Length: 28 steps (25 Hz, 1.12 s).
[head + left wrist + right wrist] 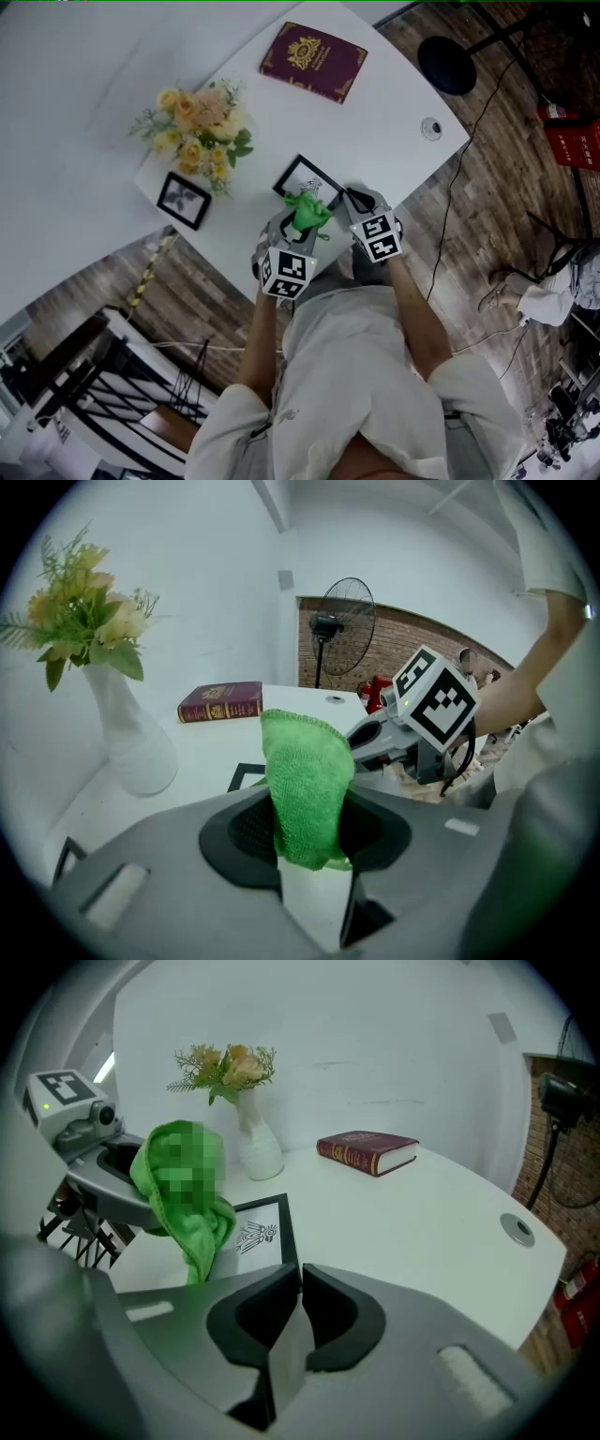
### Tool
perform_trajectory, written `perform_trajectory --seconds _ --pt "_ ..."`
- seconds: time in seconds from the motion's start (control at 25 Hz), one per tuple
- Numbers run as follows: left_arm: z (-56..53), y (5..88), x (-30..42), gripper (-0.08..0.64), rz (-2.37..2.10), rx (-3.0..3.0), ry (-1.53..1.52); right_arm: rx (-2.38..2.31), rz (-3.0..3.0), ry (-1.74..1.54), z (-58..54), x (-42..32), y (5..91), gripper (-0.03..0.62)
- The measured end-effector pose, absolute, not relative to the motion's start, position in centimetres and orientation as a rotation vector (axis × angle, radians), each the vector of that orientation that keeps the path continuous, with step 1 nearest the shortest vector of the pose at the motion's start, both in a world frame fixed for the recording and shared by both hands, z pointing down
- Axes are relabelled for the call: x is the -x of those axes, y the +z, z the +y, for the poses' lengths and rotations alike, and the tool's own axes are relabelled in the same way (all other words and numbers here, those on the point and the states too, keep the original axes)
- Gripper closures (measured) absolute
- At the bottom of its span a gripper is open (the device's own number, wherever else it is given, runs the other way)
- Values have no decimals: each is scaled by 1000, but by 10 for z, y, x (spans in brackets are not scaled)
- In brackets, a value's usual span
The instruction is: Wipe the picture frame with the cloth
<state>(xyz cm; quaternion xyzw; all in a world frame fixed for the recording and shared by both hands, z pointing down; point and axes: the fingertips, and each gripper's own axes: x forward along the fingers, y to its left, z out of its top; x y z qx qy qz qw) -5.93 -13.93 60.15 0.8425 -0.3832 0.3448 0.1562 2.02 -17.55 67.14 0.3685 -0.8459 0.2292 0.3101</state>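
A black picture frame point(307, 181) with a small drawing lies on the white table point(394, 103) close to its near edge. My left gripper point(298, 227) is shut on a green cloth point(307, 212), which bunches up over the frame's near side. In the left gripper view the cloth point(306, 789) stands pinched between the jaws, with the frame's corner point(246, 775) behind it. My right gripper point(354, 200) is shut at the frame's right corner. In the right gripper view the frame point(261, 1232) runs down behind the closed jaws of the right gripper point(300, 1277); the contact is hidden.
A second small frame point(184, 200) and a white vase of flowers point(197, 127) stand to the left. A maroon book point(313, 60) lies at the far side, a round metal insert point(431, 128) to the right. A fan base point(447, 64) stands on the floor.
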Motion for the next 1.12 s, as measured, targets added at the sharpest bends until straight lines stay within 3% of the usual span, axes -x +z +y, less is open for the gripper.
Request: perform_trajectory --seconds 0.6,1.12 --pt "-190 638 1 391 -1049 -2485 910 -971 -2280 590 -176 -15 670 589" --pt "-172 659 12 394 -1074 -2398 944 -1024 -2235 597 -178 -16 672 588"
